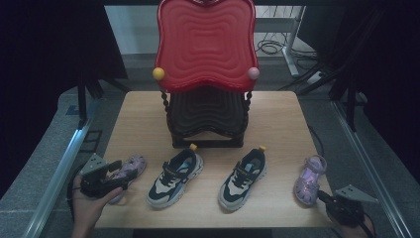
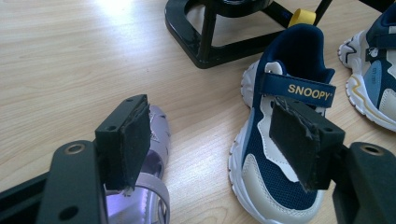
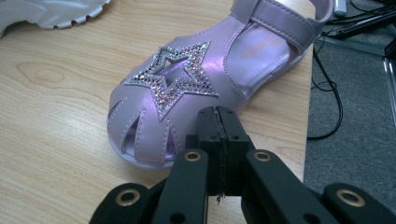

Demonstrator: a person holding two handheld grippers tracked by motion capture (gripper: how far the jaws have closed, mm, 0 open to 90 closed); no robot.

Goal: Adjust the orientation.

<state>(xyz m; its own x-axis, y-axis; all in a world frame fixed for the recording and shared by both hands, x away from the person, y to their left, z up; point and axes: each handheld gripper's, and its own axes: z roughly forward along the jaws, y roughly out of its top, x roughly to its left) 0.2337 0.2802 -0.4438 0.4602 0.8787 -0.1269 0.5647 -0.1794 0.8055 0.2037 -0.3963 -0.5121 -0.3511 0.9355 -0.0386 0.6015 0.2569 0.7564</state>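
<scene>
Four small shoes in a row along the near edge of the wooden table (image 1: 208, 208). At the far left, a purple sandal (image 1: 130, 168), long axis running from the near edge toward the back and slightly right, partly under the left gripper (image 1: 111, 171). Next, a navy-and-cream sneaker (image 1: 176, 177) with "SNOOPY" on its strap, toe toward the near-left, heel with yellow tab toward the back. Beside it, a second matching sneaker (image 1: 243, 178), same heading. At the far right, a second purple sandal (image 1: 310, 179) with a glittering star on the toe, toe near, ankle strap toward the back.

Left hand (image 1: 88, 206) up from the bottom edge, holding the left gripper low over the first sandal, jaws spread wide, pads (image 2: 135, 140) apart. Right gripper (image 1: 324, 197) at the near-right corner, aimed at the star sandal's toe, jaws pressed together on nothing, just short of the shoe.

Behind the shoes, a black stand (image 1: 208, 124) carrying a red wavy tray (image 1: 205, 44).
</scene>
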